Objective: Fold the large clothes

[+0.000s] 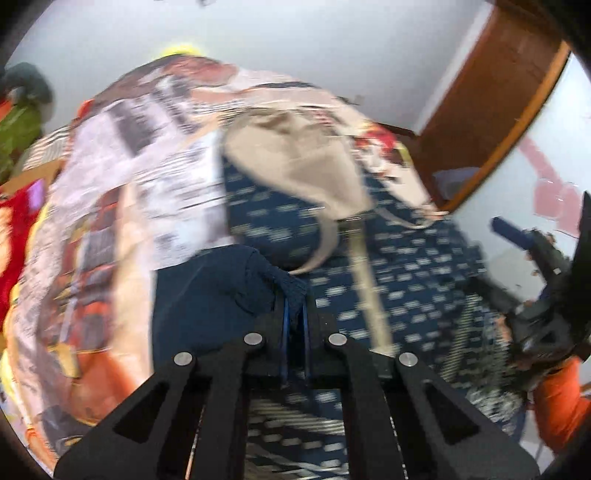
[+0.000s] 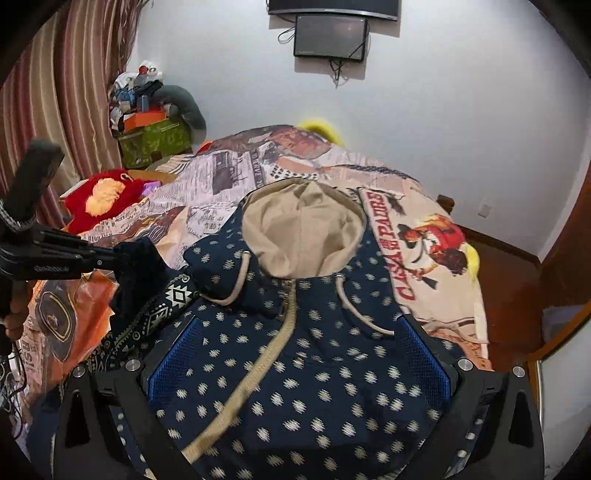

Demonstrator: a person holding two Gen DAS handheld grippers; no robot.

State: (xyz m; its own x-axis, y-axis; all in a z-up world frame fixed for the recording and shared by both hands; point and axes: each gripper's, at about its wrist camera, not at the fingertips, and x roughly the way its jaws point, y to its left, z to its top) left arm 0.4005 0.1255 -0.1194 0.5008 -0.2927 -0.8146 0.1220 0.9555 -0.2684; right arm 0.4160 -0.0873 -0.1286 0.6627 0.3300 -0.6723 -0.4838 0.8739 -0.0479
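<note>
A navy hoodie (image 2: pixel 314 369) with small white marks, a beige zip and a beige-lined hood (image 2: pixel 306 229) lies face up on a bed. My left gripper (image 1: pixel 294 321) is shut on the dark navy cuff (image 1: pixel 284 288) of its sleeve and holds it raised above the bed. In the right wrist view that sleeve (image 2: pixel 140 280) hangs from the left gripper at the hoodie's left side. My right gripper (image 2: pixel 299 350) stands open above the hoodie's chest. Its blue pads (image 2: pixel 173 354) are set wide apart with only the flat cloth below them. The left wrist view is blurred.
A printed bedspread (image 2: pixel 221 177) covers the bed. A red plush toy (image 2: pixel 103 199) lies at its left edge, with a green box (image 2: pixel 155 140) of clutter and a striped curtain (image 2: pixel 55 92) behind. A screen (image 2: pixel 330 35) hangs on the far wall. Wooden furniture (image 2: pixel 569 240) stands on the right.
</note>
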